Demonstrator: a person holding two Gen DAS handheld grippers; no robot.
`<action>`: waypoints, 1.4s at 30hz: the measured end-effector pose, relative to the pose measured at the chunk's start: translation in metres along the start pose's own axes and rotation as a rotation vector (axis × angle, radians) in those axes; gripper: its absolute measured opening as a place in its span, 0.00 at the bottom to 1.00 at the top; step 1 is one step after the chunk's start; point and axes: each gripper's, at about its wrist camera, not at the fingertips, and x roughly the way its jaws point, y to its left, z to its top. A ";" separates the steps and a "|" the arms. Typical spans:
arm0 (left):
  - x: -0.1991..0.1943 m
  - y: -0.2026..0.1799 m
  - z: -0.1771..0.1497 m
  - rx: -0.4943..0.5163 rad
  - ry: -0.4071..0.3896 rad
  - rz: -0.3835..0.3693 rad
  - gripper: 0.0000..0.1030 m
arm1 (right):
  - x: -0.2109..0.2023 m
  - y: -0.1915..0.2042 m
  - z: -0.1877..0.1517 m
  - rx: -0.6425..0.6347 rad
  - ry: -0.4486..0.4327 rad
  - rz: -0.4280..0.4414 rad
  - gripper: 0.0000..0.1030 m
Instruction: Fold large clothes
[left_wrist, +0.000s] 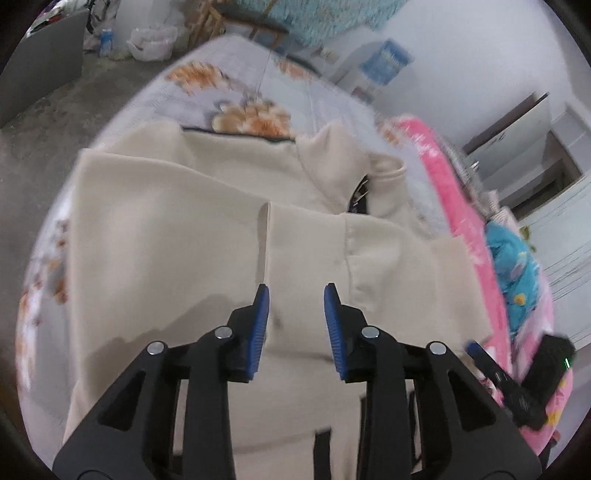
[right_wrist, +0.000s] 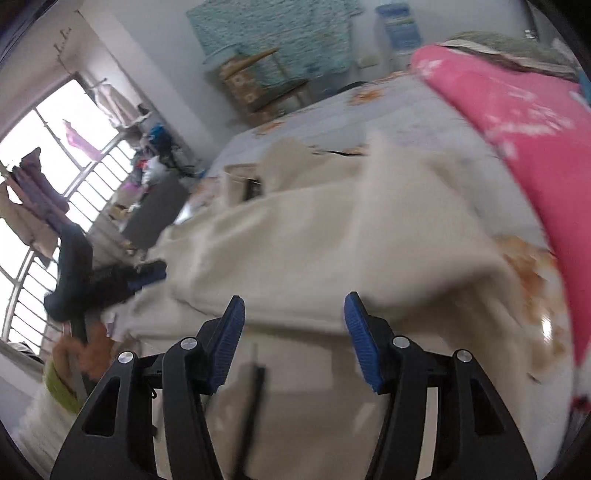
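Observation:
A large cream sweatshirt lies partly folded on a bed, its collar and black label toward the far right. My left gripper is open and empty, hovering above the middle of the garment. In the right wrist view the same cream garment is blurred; my right gripper is open and empty above its near folded edge. The other gripper shows in each view: the right one at the left wrist view's lower right, the left one at the right wrist view's left.
The bed has a pale floral sheet. A pink blanket and blue printed cloth lie along its right side. Grey floor is to the left. A barred window with hanging clothes is at left.

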 end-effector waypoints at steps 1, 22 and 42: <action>0.007 -0.002 0.001 0.005 0.014 0.017 0.28 | -0.007 -0.009 -0.003 -0.004 -0.009 -0.024 0.54; -0.086 -0.008 -0.008 0.163 -0.224 0.260 0.00 | -0.033 -0.087 -0.025 0.094 -0.082 -0.153 0.60; 0.024 -0.029 -0.007 0.205 0.017 0.202 0.23 | -0.026 -0.069 -0.015 0.061 -0.086 -0.200 0.69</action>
